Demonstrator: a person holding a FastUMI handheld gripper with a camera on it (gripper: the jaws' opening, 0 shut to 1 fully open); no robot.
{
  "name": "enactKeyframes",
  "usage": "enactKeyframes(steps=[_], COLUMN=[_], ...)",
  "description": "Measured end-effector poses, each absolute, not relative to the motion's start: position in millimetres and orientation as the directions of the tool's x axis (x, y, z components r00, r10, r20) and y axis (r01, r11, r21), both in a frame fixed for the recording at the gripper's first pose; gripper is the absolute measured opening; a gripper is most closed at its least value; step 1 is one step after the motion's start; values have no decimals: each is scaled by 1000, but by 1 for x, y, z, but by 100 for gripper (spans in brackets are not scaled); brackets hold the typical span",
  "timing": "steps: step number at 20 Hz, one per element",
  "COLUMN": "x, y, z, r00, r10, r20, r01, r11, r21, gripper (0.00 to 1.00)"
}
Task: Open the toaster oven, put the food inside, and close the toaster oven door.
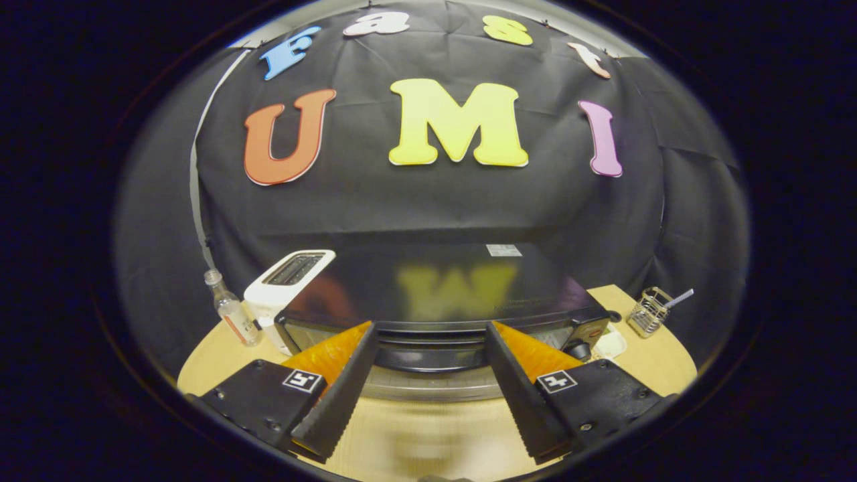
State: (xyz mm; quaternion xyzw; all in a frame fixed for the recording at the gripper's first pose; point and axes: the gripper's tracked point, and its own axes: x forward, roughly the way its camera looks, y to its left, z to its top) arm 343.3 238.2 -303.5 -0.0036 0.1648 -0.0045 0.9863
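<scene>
Two fingers of our gripper [428, 335] stand wide apart, holding nothing, their tips at the top front edge of the toaster oven [435, 294], whose dark handle [428, 355] lies between them. We see a white toaster [284, 284] and a small bottle [231, 309] beside it on the wooden table [659, 365], and a wire basket [648, 312] well apart on the other side.
</scene>
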Motion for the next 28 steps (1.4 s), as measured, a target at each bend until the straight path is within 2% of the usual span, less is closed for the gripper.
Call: enactKeyframes(steps=[7,15,22,28], x=[287,224,209,198], y=[238,235,234,233], z=[-323,-381,-403,-434], r00=[937,893,881,835], r10=[-9,-14,-34,-34], r20=[-350,-449,-471,-549], r01=[8,14,28,39], r11=[1000,1000,999,999], r21=[-4,-3,-19,-1], gripper=[100,100,100,100])
